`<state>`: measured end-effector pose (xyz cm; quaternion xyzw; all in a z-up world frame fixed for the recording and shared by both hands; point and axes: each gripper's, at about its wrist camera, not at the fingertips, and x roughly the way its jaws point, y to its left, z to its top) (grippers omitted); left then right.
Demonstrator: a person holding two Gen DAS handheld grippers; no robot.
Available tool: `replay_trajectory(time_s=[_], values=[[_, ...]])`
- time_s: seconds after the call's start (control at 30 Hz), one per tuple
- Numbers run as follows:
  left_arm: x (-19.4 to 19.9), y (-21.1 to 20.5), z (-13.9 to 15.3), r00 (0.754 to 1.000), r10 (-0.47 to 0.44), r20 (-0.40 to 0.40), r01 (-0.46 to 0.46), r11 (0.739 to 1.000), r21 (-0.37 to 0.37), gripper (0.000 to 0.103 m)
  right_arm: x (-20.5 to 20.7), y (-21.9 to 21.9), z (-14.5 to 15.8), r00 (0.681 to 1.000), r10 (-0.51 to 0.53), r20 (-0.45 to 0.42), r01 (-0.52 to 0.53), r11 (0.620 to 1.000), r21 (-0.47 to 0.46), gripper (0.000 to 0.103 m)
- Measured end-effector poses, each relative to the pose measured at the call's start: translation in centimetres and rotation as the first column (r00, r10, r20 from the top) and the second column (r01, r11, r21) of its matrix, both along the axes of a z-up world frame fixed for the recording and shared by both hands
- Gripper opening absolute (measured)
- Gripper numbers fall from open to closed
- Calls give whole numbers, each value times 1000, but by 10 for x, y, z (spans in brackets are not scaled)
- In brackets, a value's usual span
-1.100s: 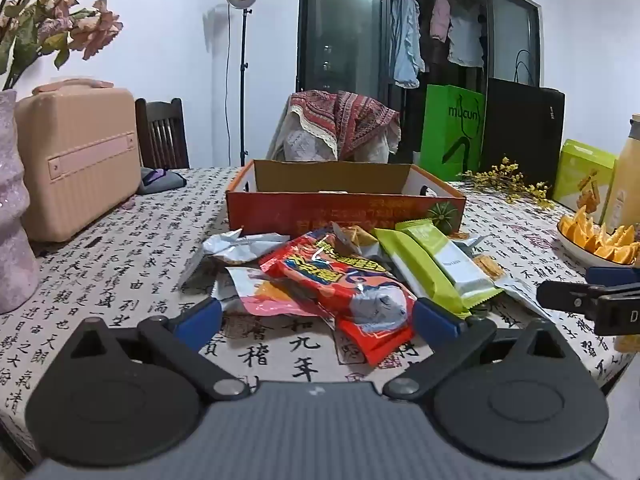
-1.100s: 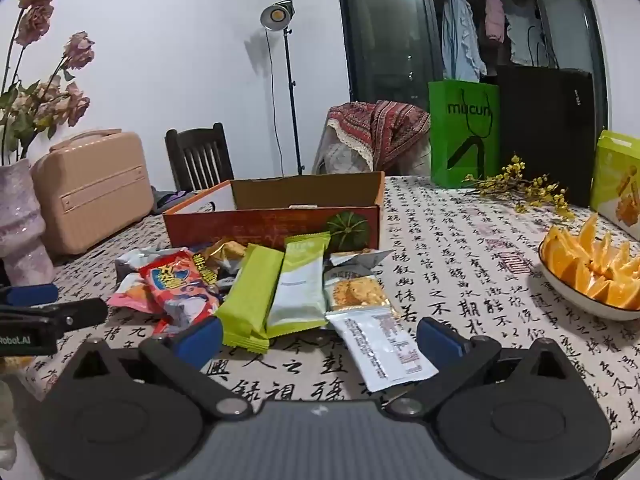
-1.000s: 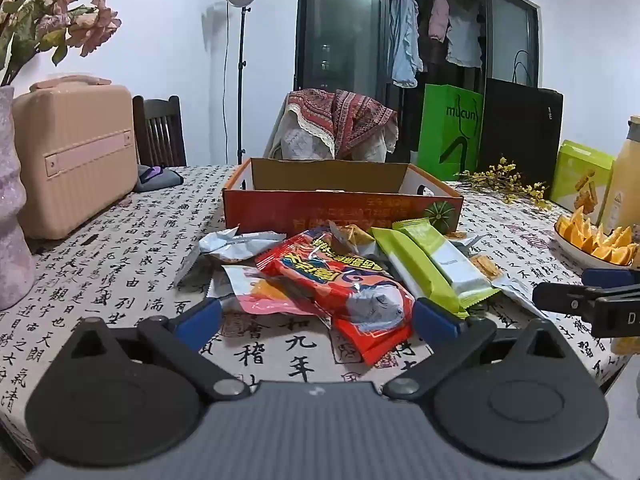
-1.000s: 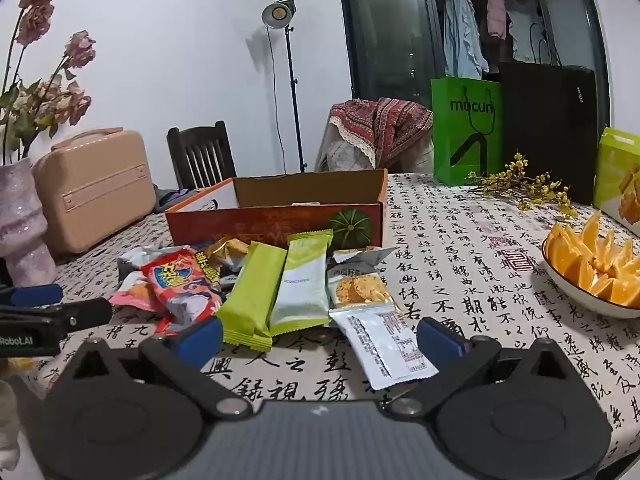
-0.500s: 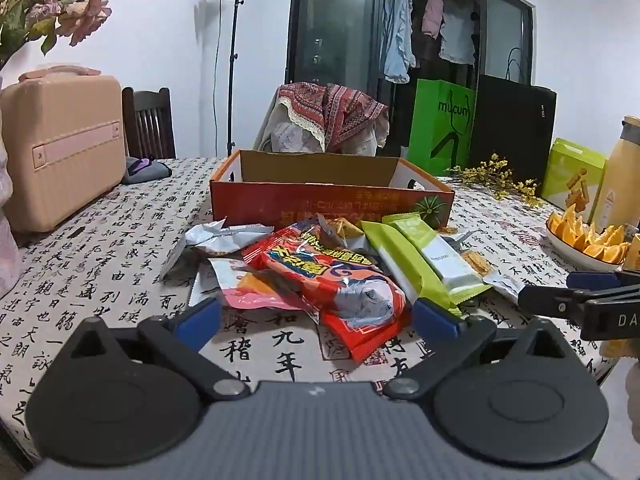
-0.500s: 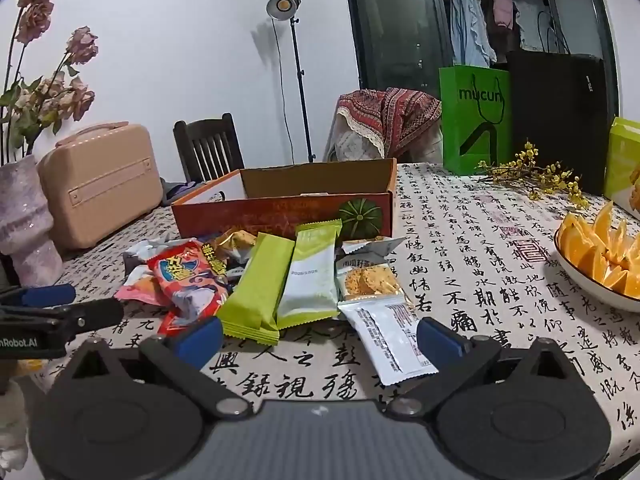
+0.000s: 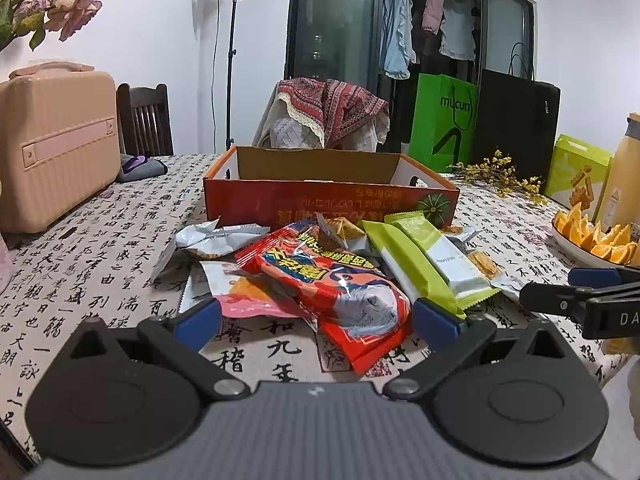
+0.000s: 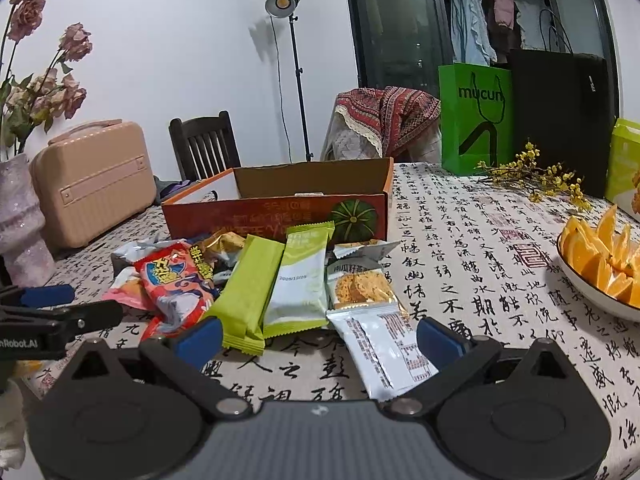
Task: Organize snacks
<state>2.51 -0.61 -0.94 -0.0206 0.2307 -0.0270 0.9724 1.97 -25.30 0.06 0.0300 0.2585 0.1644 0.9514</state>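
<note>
A heap of snack packs lies on the tablecloth in front of an open red cardboard box [image 7: 328, 204] [image 8: 276, 216]. My left gripper [image 7: 316, 322] is open just short of the heap, and the near end of a red snack pack [image 7: 332, 280] [image 8: 172, 280] reaches in between its fingers. Two green bars [image 7: 416, 268] [image 8: 248, 292] lie side by side to the right of it. My right gripper [image 8: 320, 338] is open too, with a white packet [image 8: 380, 344] lying between its fingers and a cracker pack [image 8: 360, 284] just beyond.
A pink case [image 7: 56, 140] and a vase of flowers [image 8: 20, 216] stand at the left. A bowl of orange wedges [image 8: 600, 260], a green box [image 7: 576, 172] and a bottle [image 7: 624, 176] sit at the right. Green and black bags [image 8: 476, 120] stand behind, with chairs at the far side.
Both grippers have moved forward toward the snack heap, which now looks larger in each view. Both stay open; no snack has moved.
</note>
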Motion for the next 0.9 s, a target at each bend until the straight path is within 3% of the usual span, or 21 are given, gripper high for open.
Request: replay_trajectory(time_s=[0.9], values=[[4,4,-3,1000,12,-6,-12,1000,-22,103,6,4,-4,1000,11,-17,-11,1000,-2,103]])
